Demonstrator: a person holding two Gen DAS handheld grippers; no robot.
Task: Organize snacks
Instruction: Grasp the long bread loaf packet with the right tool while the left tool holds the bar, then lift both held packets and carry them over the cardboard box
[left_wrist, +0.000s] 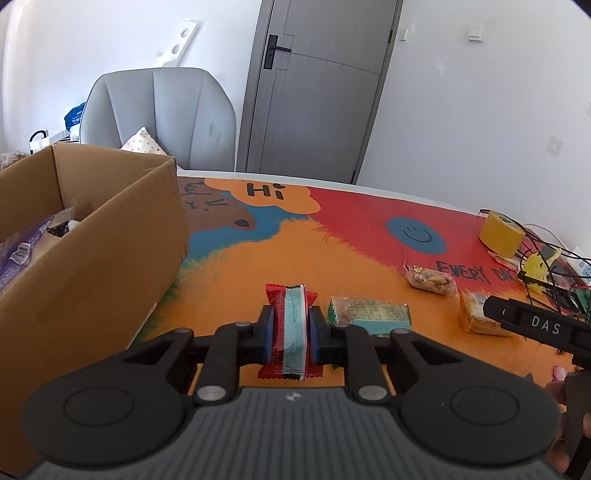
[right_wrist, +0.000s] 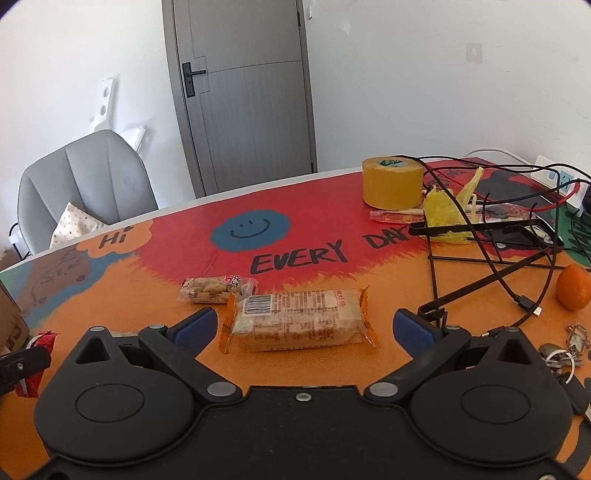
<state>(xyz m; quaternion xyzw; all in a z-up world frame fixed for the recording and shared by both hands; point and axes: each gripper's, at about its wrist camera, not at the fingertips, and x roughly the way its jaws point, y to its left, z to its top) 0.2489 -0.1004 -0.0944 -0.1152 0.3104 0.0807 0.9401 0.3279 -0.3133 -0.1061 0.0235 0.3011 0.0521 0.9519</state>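
Left gripper (left_wrist: 291, 325): blue pads pinched tight on a red-and-teal snack bar (left_wrist: 293, 321), held on edge and clear of the table (left_wrist: 236, 266). Just right of it a green snack packet (left_wrist: 369, 314) lies flat on the table. To its left and close by stands an open cardboard box (left_wrist: 92, 258), purple wrappers visible inside. Right gripper (right_wrist: 304, 328): pads spread wide, nothing between them pressed; an orange-trimmed cracker packet (right_wrist: 299, 319) lies flat on the table in the gap, touching neither pad as far as visible. Just beyond that packet, slightly left, a small clear bag of biscuits (right_wrist: 212, 290). Farther ahead and right, a yellow tape roll (right_wrist: 392, 182) among black cables (right_wrist: 480, 236); an orange (right_wrist: 573, 291) sits well right.
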